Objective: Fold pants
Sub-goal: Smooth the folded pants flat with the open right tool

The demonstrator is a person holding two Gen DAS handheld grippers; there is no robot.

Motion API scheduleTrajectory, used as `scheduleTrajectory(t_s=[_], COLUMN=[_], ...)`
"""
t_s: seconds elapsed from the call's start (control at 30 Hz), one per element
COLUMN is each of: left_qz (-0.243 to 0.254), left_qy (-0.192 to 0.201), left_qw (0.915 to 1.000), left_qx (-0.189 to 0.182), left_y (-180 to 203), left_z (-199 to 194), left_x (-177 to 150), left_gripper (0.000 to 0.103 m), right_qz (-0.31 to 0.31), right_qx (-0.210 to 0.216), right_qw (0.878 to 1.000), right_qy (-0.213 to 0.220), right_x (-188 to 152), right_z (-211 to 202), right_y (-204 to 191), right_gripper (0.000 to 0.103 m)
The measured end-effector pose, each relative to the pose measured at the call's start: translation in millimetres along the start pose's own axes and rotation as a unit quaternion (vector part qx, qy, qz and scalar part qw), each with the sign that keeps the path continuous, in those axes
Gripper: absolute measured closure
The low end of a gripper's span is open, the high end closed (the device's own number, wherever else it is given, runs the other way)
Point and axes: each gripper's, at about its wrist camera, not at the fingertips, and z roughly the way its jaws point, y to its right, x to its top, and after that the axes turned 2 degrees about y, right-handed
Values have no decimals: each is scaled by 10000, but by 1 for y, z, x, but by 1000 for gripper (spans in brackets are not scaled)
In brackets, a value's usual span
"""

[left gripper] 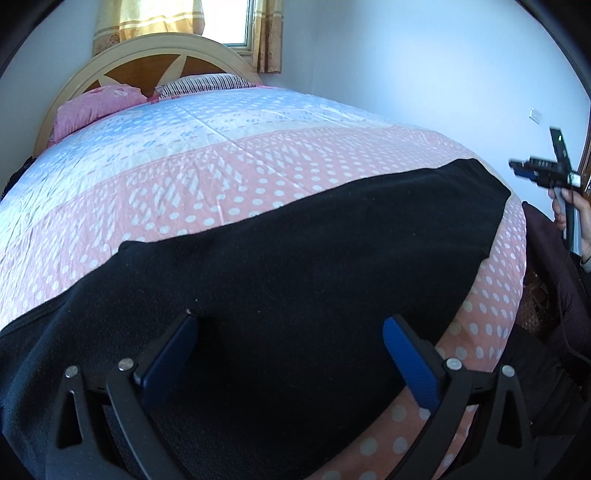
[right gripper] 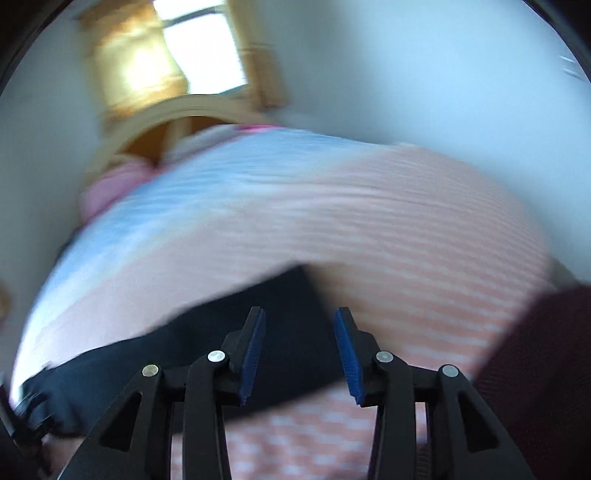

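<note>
the left gripper (left gripper: 290, 325) hangs low over the near edge of the bed, its two black fingers spread wide with ribbed blue pads (left gripper: 410, 365) facing each other and nothing between them. directly under and ahead of it lie the black pants (left gripper: 295, 258), a soft, matte, fleecy fabric spread flat in a broad band across the near part of the bed, one end running off to the lower left, the other ending in a squared edge toward the right.

in the right wrist view, which is smeared by motion blur, the right gripper (right gripper: 299, 332) is also released, its blue pads apart with only air between them, held above the squared end of the pants (right gripper: 280, 332). in the left wrist view this same gripper (left gripper: 517, 168) shows at the far right edge, well clear of the fabric, gripped by a hand (left gripper: 576, 212).

the pants rest on a thin quilt (left gripper: 207, 177), lightly creased, with a pink band of white dots nearest and a pale blue and white dotted band beyond. a dark maroon cloth (left gripper: 554, 258) sits beside the bed at the right.

farther back lie a pink pillow (left gripper: 96, 107) and a black-and-white striped pillow (left gripper: 203, 83), against an arched cream headboard (left gripper: 147, 55) with brown wood panels. behind it hang yellow patterned curtains (left gripper: 147, 22) around a bright window (left gripper: 232, 22), set in a plain pale wall (left gripper: 406, 55) with a small white switch plate (left gripper: 535, 115).
</note>
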Motion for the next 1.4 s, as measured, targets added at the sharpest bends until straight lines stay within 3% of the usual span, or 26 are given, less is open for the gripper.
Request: scheduleTrajectory(t_s=[0.13, 0.2, 0.33, 0.47, 0.53, 0.57, 0.63, 0.73, 0.83, 0.97, 1.2, 1.3, 1.37, 1.4], left_qz=[-16, -20, -3, 88, 134, 141, 134, 113, 126, 231, 255, 242, 239, 234], left_qy=[38, 56, 33, 10, -6, 4, 40, 61, 0, -12, -3, 25, 42, 54], left_qw=[10000, 10000, 10000, 10000, 9999, 9999, 9999, 9999, 9999, 9997, 9996, 9997, 9997, 9997], left_qx=[-13, -16, -30, 41, 75, 87, 89, 70, 73, 94, 83, 87, 88, 87], left_y=[-1, -2, -1, 2, 4, 4, 4, 3, 4, 8, 12, 12, 13, 13], left_z=[-2, -2, -3, -3, -2, -2, -3, -4, -3, -5, -5, -5, -6, -6], left_x=[-2, -2, -3, -4, -4, -4, -5, -5, -6, -10, -12, -13, -14, -14], left_gripper=[0, 0, 0, 0, 0, 0, 0, 0, 0, 0, 0, 0, 0, 0], right_qz=[-446, -695, -722, -905, -1056, -1182, -1255, -1378, -1614, -2013, -2132, -2157, -2096, -1991], right_qx=[1201, 1546, 891, 770, 617, 677, 1185, 1750, 1430, 1242, 1227, 1428, 1171, 1253], right_qw=[9909, 9827, 9818, 9810, 9837, 9837, 9792, 9658, 9631, 9577, 9543, 9574, 9574, 9589], right_qy=[-421, -752, -1516, -1534, -1315, -1171, -1070, -1329, -1611, -1640, -1698, -1281, -1604, -1587], right_x=[-7, -16, -39, -36, -31, -32, -32, -45, -60, -64, -73, -71, -77, -77], right_z=[27, 45, 92, 83, 72, 64, 56, 70, 96, 79, 63, 46, 71, 75], right_y=[-58, -83, -96, -100, -105, -110, -123, -147, -159, -167, -148, -155, -151, -147], right_gripper=[62, 62, 62, 62, 62, 62, 62, 62, 62, 62, 62, 62, 61, 61])
